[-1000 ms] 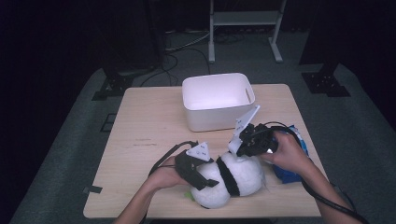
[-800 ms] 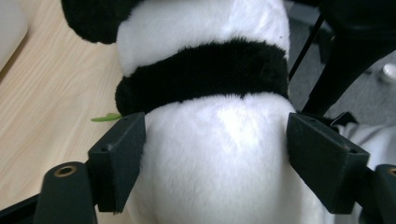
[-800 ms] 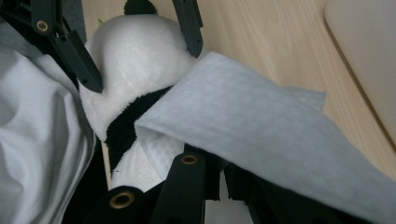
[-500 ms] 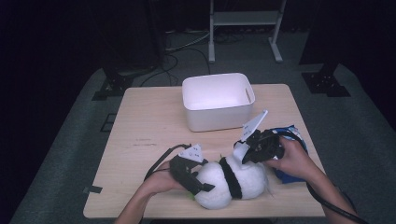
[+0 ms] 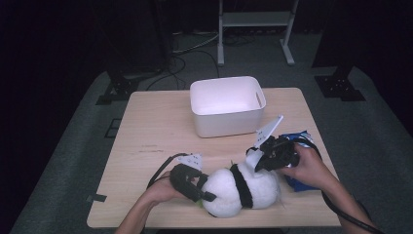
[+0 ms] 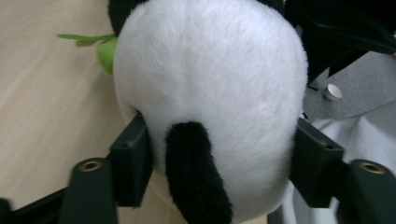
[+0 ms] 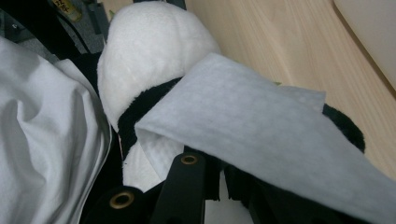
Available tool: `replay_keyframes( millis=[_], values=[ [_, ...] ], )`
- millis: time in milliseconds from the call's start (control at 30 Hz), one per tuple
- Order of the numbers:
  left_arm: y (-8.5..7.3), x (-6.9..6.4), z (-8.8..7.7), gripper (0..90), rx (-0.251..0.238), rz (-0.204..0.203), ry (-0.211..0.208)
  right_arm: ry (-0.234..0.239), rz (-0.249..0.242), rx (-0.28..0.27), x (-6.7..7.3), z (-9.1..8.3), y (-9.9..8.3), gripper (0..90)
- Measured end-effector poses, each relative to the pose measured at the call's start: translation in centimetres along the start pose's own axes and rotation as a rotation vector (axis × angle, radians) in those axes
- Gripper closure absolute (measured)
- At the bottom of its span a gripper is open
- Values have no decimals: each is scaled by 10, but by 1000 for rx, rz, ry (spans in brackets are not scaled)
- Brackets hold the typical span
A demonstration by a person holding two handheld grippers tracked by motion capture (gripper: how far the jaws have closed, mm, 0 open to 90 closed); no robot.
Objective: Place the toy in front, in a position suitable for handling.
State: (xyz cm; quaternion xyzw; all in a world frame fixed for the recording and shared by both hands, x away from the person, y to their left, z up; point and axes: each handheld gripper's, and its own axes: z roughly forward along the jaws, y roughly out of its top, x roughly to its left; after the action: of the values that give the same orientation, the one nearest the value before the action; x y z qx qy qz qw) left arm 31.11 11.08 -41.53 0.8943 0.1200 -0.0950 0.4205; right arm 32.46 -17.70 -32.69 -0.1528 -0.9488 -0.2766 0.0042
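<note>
The panda plush toy (image 5: 241,191) lies on its side near the front edge of the table (image 5: 160,131), right of the middle of that edge. It is soft and furry, a rounded white body with a black band across the middle and a black patch low on one end; a bit of green felt pokes out beneath it in the left gripper view.

The left gripper (image 5: 192,183) has just been closing its jaws, and in the left gripper view (image 6: 212,154) the two black pads now press into the white fur on either side of the toy's rounded end, so it pinches the plush between half-spread jaws. The right gripper (image 5: 258,158) has its jaws pressed together on a white wipe (image 7: 261,121), a thin, dimpled sheet that folds over the jaws and drapes onto the plush's black band. The hand holding that gripper rests at the toy's right end, near the right front corner.

Under that hand lies a blue packet (image 5: 299,141), glossy, close to the table's right edge. A white plastic bin (image 5: 226,124), rectangular with rounded corners and a handle slot, stands toward the back edge, well apart from the toy.

The table is pale wood with a smooth, matte top. Around it is grey carpet, dark curtains, cables on the floor and a white metal stand (image 5: 255,19) behind.
</note>
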Motion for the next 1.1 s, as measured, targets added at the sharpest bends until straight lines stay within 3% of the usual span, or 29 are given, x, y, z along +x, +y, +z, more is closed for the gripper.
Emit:
replay_keyframes(
  millis=[167,400,633,967,1100],
  values=[
    [0,6,-10,415,-13,24,62,-6,1,-15,-1,0,2,852],
    [4,15,-25,450,25,53,184,-22,-14,-23,0,6,11,849],
    [0,17,-28,443,16,55,165,-1,-46,19,4,19,33,849],
    [-5,18,-30,420,3,28,154,-17,-117,137,12,62,73,849],
    [-10,23,-33,397,-14,-1,151,-19,-105,121,6,68,78,849]
  ],
)
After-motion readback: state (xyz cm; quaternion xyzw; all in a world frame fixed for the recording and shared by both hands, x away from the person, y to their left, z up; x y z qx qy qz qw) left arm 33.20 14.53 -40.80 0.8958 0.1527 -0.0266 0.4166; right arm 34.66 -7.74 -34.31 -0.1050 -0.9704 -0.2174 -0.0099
